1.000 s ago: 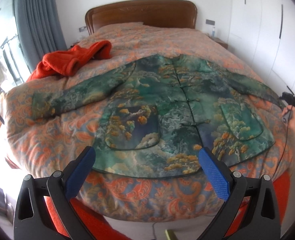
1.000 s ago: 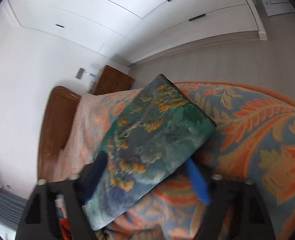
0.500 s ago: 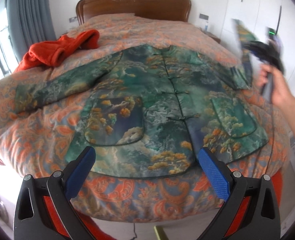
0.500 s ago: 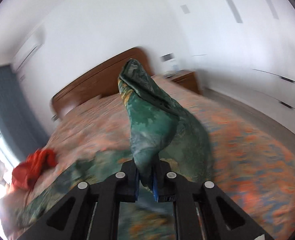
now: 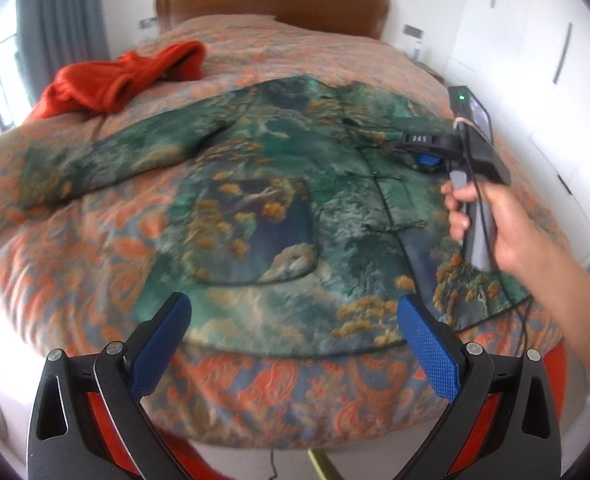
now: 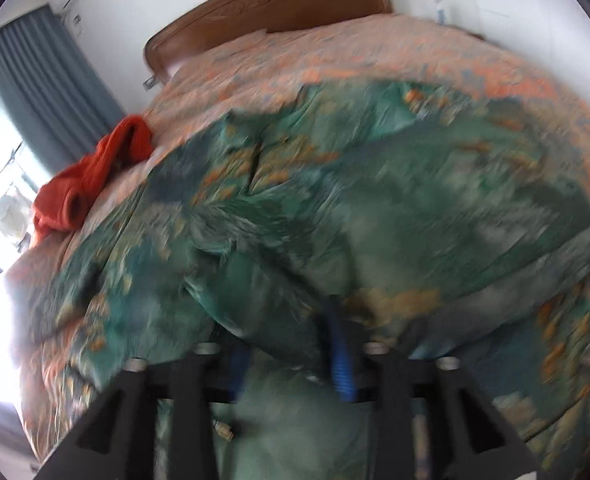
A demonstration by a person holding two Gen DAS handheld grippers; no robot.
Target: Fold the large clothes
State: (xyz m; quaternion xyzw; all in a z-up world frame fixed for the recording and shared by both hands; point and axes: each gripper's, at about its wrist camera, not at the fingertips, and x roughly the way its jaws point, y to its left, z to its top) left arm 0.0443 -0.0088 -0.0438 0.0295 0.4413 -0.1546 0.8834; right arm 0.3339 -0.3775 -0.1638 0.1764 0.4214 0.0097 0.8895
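A large green jacket [image 5: 279, 208] with gold and blue print lies front up on the bed, buttons closed. Its left sleeve [image 5: 107, 160] stretches out flat. My left gripper [image 5: 293, 308] is open and empty, hovering just short of the hem. A person's hand [image 5: 491, 220] holds my right gripper [image 5: 427, 158] over the jacket's chest on the right. In the blurred right wrist view, the right gripper [image 6: 291, 344] has its jaws opening, and the folded-over right sleeve [image 6: 255, 280] lies bunched between the blue fingers [image 6: 341, 360].
A red garment [image 5: 123, 76] is heaped at the bed's far left. The orange-patterned bedspread [image 5: 75, 260] covers the whole bed, with a wooden headboard [image 5: 271, 4] behind. White wardrobe doors [image 5: 555, 80] line the right wall. A grey curtain [image 6: 43, 92] hangs on the left.
My right gripper shut on the right sleeve, swung it from the bed's right edge over the jacket's front, and its jaws have parted. My left gripper sank slightly toward the hem.
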